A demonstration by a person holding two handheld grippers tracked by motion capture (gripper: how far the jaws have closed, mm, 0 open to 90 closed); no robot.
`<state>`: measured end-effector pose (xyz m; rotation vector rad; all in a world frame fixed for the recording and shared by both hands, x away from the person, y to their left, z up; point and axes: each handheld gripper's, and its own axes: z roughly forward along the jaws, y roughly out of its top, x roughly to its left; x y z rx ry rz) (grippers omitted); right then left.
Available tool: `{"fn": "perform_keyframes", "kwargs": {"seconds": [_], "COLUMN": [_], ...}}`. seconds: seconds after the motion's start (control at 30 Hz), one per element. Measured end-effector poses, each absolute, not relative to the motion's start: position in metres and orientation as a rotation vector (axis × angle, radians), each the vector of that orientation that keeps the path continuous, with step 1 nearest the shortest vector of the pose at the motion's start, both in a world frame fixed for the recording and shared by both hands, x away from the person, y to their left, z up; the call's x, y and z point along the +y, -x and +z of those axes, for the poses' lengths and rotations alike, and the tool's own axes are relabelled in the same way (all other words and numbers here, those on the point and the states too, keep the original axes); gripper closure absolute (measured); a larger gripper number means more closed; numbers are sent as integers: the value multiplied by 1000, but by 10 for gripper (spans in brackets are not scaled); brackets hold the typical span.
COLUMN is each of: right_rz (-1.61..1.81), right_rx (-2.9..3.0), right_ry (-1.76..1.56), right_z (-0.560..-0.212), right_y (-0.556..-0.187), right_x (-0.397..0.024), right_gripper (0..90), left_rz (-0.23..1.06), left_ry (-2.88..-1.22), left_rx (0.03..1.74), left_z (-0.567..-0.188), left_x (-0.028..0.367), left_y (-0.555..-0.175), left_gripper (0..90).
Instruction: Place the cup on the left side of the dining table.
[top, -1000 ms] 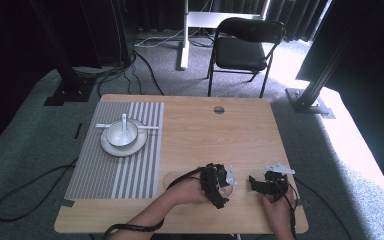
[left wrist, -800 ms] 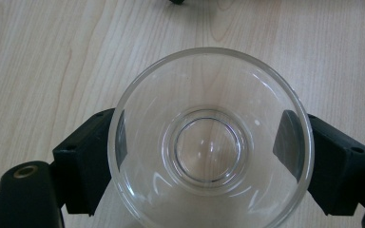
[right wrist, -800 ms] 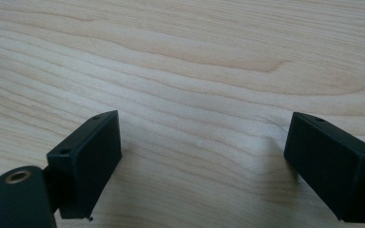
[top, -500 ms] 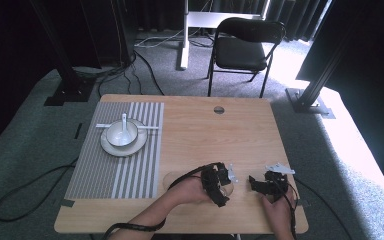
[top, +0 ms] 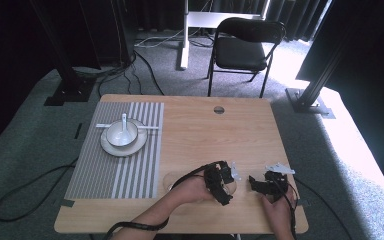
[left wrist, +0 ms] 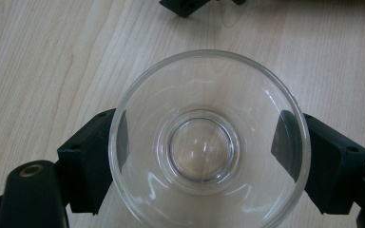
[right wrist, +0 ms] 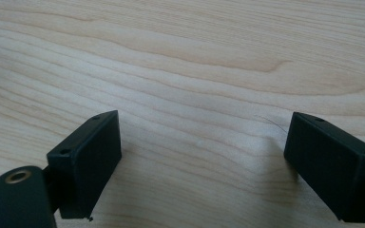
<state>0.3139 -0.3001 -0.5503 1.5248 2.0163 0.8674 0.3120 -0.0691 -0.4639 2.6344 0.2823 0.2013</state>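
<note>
Now my left gripper (left wrist: 209, 156) clamped on clear glass bowl (left wrist: 209, 142), jaws having just closed on its sides, upright for steady lift. Right gripper (right wrist: 202, 161) just beside, jaws apart over bare table (right wrist: 195, 57).

On your light wooden table (top: 205, 135) a grey-and-white striped placemat (top: 105, 172) covers the left part. On it you see a white round plate (top: 111, 147) bearing a white bowl (top: 119, 135) with a white spoon (top: 124, 121) inside. Beyond the table's far edge stands a black folding chair (top: 240, 50) on grey carpet (top: 40, 130).
</note>
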Motion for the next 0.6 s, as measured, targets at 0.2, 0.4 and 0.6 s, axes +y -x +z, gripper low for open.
{"fn": "perform_keyframes", "kwargs": {"seconds": [0.2,0.4,0.6], "right_rz": [867,868,866], "right_rx": [2016,2016,2017], "right_ry": [-1524,-1525,-1524], "right_z": [-550,-550,-550], "right_y": [-314,-314,-314], "right_x": [-300,-300,-300], "right_gripper": [116,115,115], "left_rz": [221,217,253], "left_ry": [-2622,-2602,-2567], "left_rx": [292,316,358], "left_z": [-456,-445,-429], "left_x": [-69,-67,-59], "left_y": [-316,-323,-333], "left_gripper": [181,181,181]}}
